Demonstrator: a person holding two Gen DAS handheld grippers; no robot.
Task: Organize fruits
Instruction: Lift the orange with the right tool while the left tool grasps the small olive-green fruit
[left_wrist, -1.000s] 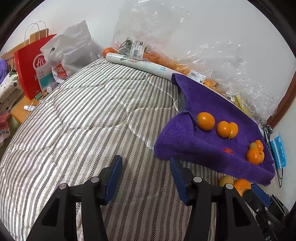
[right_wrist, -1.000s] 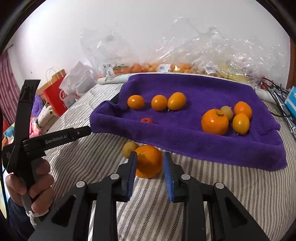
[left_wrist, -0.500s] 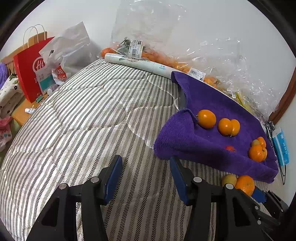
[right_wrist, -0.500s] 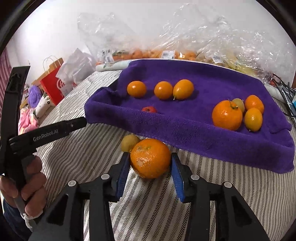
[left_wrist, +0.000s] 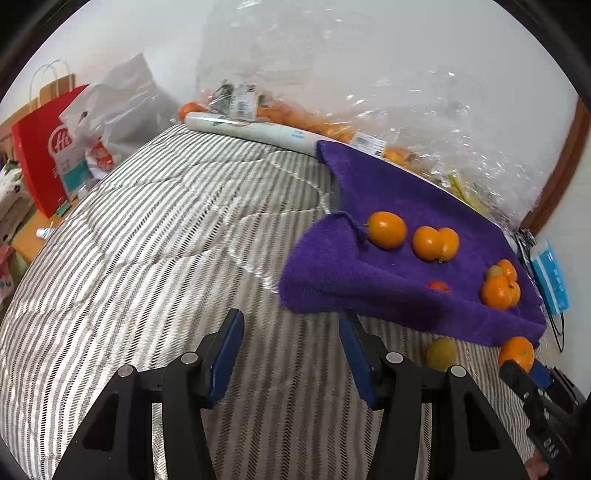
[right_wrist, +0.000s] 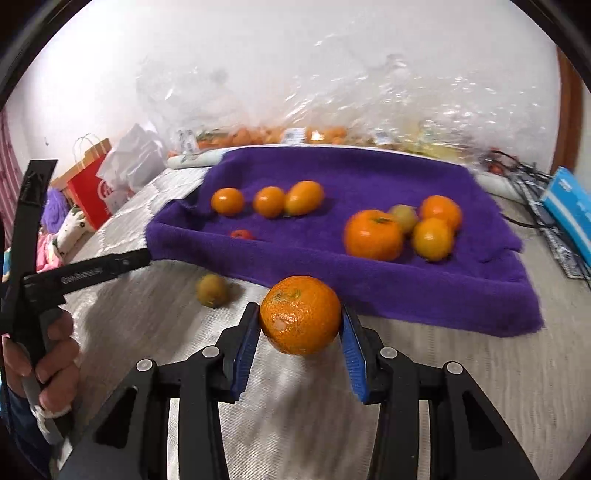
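Right gripper (right_wrist: 300, 334) clamps the orange (right_wrist: 300, 314), hiding its sides

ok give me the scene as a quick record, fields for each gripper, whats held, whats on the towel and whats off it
right gripper: jaws shut on a large orange, lifted off the bed
left gripper: open, nothing held, above the striped quilt
on purple towel: eight fruits, mostly orange, one small red
off towel: yellow-green fruit on the quilt beside the towel's near edge
background: clear bags of fruit along the wall
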